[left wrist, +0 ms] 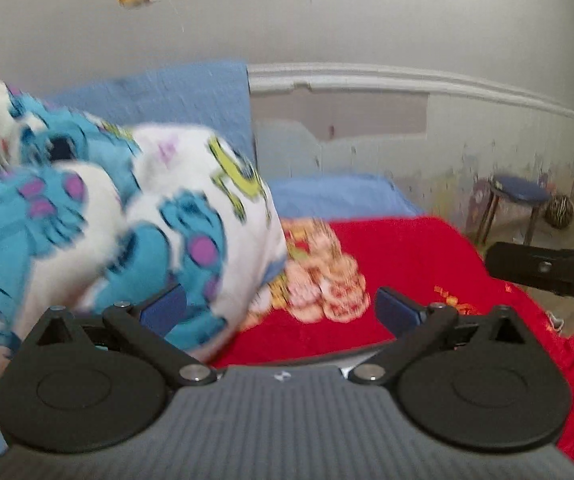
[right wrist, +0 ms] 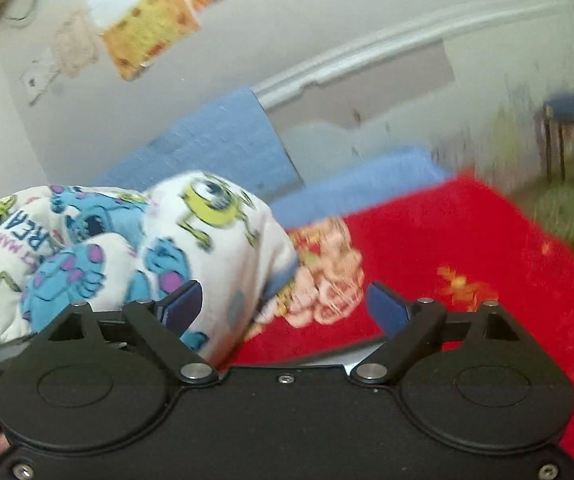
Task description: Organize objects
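Left wrist view: a bed is seen past the left gripper (left wrist: 281,310), whose two blue-padded fingers stand wide apart with nothing between them. A bundled white fleece blanket (left wrist: 119,216), printed with blue and green cartoon monsters, is heaped on the left part of the bed. It rests on a red bedspread (left wrist: 415,264) bearing a pale flower print, and blue pillows (left wrist: 191,96) are propped against the grey wall behind. The left finger pad is seen in front of the bundle's lower edge; whether it touches the fleece cannot be told through the blur. A dark piece of the other tool is glimpsed at the right edge. A small blue stool (left wrist: 521,194) stands on the floor, well apart from the bed.

In the right wrist view the right gripper (right wrist: 285,308) is likewise spread open and empty, and the picture is tilted and smeared.

The blanket is judged to be set down rather loosely. The heap could slump or unroll across the bedspread, since nothing holds it. A finger close to the fleece could snag a fold and drag it out of shape. The next object could be misjudged while the views are this blurred.
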The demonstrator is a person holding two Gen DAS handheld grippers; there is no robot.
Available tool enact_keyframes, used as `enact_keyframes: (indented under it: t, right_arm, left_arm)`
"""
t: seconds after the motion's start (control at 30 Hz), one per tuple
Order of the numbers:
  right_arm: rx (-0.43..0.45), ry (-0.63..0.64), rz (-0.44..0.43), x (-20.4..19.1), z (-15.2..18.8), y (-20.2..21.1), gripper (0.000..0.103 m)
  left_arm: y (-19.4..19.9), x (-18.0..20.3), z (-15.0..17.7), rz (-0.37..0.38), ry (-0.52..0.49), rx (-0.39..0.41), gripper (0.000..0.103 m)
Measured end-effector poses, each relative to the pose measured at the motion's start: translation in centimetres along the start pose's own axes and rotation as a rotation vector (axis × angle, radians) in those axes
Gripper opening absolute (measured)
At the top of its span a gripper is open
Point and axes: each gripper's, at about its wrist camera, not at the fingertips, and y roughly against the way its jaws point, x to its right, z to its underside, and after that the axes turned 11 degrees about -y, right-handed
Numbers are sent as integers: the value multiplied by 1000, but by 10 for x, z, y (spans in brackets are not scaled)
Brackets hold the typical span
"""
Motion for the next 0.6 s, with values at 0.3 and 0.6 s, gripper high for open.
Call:
enact_keyframes:
  t: [0.3,0.6]
  right_arm:
    - [117,45,42,-62,-5,105,103]
    - [146,11,61,-34,37,182,103]
  left_arm:
    - [98,-5,-19,-90,-89,133,103]
    - [162,1,15,-51,-19,160,103]
